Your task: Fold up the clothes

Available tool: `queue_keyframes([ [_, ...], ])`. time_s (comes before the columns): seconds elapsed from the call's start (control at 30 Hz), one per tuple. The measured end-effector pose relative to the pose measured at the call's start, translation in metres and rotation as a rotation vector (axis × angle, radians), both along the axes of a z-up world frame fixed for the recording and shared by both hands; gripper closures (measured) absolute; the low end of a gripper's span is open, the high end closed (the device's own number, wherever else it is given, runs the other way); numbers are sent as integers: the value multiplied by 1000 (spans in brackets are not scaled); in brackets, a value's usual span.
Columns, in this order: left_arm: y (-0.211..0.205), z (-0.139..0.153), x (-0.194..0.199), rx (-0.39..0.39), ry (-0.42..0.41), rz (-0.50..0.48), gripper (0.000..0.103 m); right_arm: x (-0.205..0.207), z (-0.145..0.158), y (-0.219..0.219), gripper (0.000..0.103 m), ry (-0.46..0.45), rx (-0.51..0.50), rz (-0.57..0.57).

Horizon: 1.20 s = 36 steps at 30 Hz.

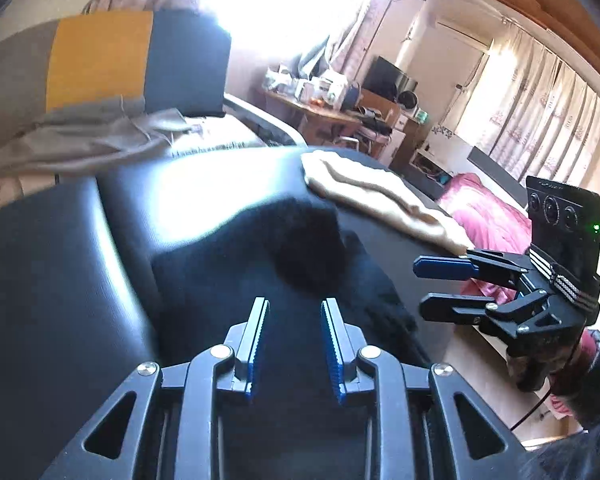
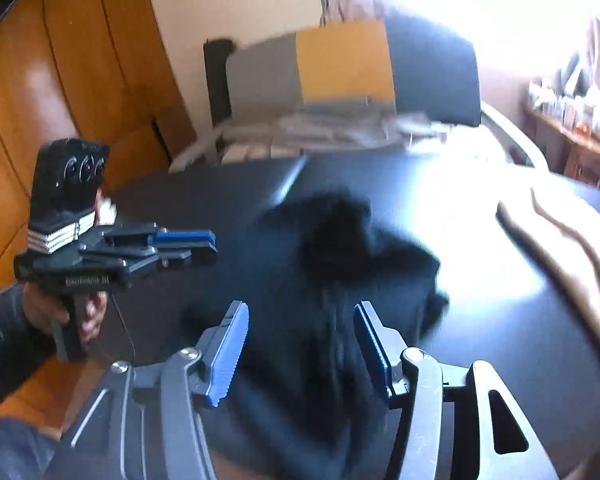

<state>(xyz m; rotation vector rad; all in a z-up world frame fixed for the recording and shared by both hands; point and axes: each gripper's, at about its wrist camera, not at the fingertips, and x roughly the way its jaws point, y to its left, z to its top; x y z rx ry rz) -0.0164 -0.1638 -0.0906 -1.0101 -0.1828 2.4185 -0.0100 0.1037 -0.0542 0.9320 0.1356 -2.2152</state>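
- Black tabletop (image 1: 80,260): a dark garment (image 2: 340,264) lay bunched, unfolded; a tan cloth (image 1: 372,200) lay beside it.
- Your left tongs (image 1: 294,344) and right tongs (image 2: 300,352) were spread, pinching nothing.

A black table (image 1: 80,260) carries a black garment (image 1: 292,264) and a beige cloth (image 1: 372,200).

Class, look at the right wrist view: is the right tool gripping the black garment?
No. The right tool is open, its blue fingers spread apart above the black garment, clamping nothing.
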Motion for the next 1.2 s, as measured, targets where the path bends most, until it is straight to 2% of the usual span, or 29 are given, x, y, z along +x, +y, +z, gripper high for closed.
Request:
queue_keyframes([
  [0.1,-3,-1,-30,-32,-6,10,77,-27,3,-27,47,32,-7,28],
  [0.2,-5,-9,-55,-32,-33,8,77,-46,-6,-44,47,40,40,67],
  [0.3,-1,-31,-75,-49,-81,19,77,-65,-33,-45,47,20,133,-2],
  [0.37,0,-47,-82,-49,-128,36,77,-80,-58,-32,46,-52,155,-69],
  [0.4,-1,-52,-83,-34,-137,47,77,-85,-69,-25,44,-81,142,-93],
  [0.53,-5,-72,-85,29,-173,92,77,-81,-86,-5,43,-56,2,-109],
  [0.63,-9,-83,-87,70,-193,121,77,-85,-85,-9,41,-61,8,-103],
  [0.87,-3,-82,-82,36,-173,164,77,-85,-91,-9,40,-62,7,-101],
  [1.0,-4,-71,-76,24,-166,220,77,-85,-91,-9,39,-55,11,-102],
  [1.07,-8,-62,-68,36,-157,247,75,-85,-86,-8,36,-65,7,-106],
  [1.17,-27,-46,-44,95,-130,283,72,-84,-74,-4,31,-90,-13,-117],
  [1.2,-36,-43,-35,126,-126,293,70,-82,-65,1,25,-97,-46,-119],
])
